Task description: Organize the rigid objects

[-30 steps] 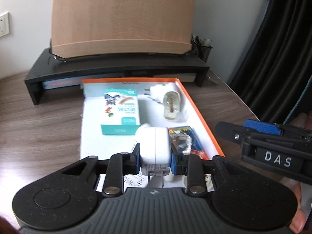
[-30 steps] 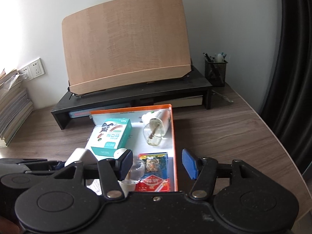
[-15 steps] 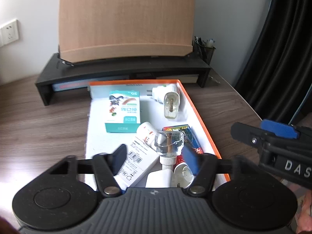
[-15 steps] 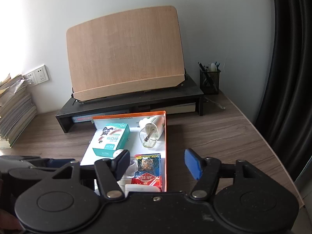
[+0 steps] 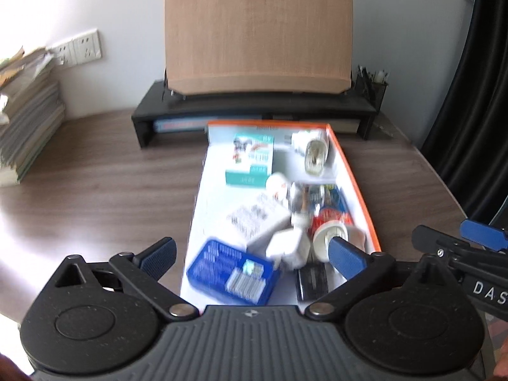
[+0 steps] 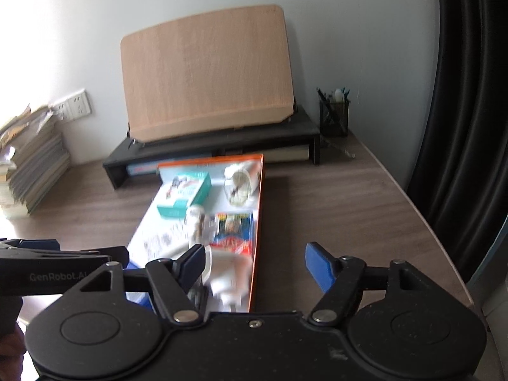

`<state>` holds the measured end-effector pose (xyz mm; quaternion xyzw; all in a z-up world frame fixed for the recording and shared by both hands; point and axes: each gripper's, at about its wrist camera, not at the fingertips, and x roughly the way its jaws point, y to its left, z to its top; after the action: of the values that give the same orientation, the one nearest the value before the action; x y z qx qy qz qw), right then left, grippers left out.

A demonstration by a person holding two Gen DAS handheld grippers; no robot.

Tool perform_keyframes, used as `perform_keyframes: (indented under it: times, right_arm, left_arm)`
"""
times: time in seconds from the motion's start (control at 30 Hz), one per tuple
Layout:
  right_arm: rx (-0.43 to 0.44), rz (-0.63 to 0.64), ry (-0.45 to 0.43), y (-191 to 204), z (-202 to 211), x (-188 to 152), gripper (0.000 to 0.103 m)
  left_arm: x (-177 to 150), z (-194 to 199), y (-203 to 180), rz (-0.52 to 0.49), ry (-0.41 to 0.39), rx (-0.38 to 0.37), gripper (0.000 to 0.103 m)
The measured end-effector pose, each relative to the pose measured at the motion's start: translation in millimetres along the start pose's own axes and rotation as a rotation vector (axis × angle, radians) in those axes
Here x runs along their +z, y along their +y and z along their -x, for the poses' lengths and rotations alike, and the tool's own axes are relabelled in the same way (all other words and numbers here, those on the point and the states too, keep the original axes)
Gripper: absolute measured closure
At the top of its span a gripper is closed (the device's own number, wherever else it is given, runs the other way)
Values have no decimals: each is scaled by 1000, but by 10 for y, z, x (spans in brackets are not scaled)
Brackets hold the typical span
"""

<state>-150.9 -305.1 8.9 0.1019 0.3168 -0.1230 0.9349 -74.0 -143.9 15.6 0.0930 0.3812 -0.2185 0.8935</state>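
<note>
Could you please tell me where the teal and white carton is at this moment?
In the left wrist view, the teal and white carton lies at the far left of the orange-rimmed tray, beside the white plug-in device on its right.

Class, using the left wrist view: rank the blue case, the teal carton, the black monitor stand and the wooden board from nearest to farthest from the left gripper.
From the left gripper:
1. Blue case, at the tray's near end, just ahead of the open jaws.
2. Teal carton, towards the tray's far end, left side.
3. Black monitor stand, beyond the tray.
4. Wooden board, propped on the stand against the wall.
</note>
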Motion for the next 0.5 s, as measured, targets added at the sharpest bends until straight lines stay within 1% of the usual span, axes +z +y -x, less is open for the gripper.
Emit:
perform_keyframes:
  times: [0.07,0.2,0.37,0.5]
  right_arm:
    - [3,5,23,13,9,-70,20]
    - [17,7,51,51,28,-178,20]
    - [22,9,67,90,41,-229,20]
    - [20,10,68,99,41,-237,20]
  left_arm:
    - [-89,0,11,16,24,4,0]
    - [-184,-9,21,28,40,26,0]
    - [-221,30,30,42,27,38,0]
    - [-227,33,30,52,30,29,0]
